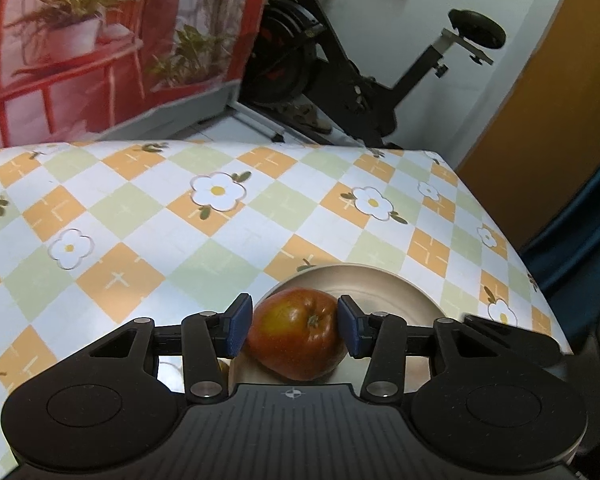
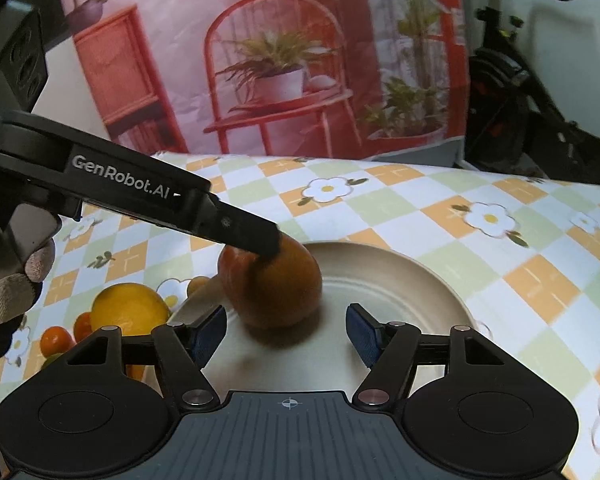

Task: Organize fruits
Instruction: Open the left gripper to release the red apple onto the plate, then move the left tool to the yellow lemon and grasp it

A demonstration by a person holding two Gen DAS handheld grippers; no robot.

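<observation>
**Apple held over the plate**

One apple point(image 1: 298, 332), one plate point(image 2: 400, 280), one lemon point(image 2: 130, 308) and at least two small orange fruits point(image 2: 56, 340) show; the small ones sit low at the left of the right wrist view, partly hidden. The left gripper point(image 1: 294, 326) is clamped on the apple, blue pads pressing both sides, at lower centre of its frame. The right gripper point(image 2: 286, 334) stands apart and empty, its jaws well clear of the fruit just ahead. The apple is red with yellow-orange patches, its brown calyx end facing the left camera. It sits over the plate's left part; whether it touches the plate, I cannot tell. The plate rests on a checked floral tablecloth point(image 1: 140, 220).
</observation>
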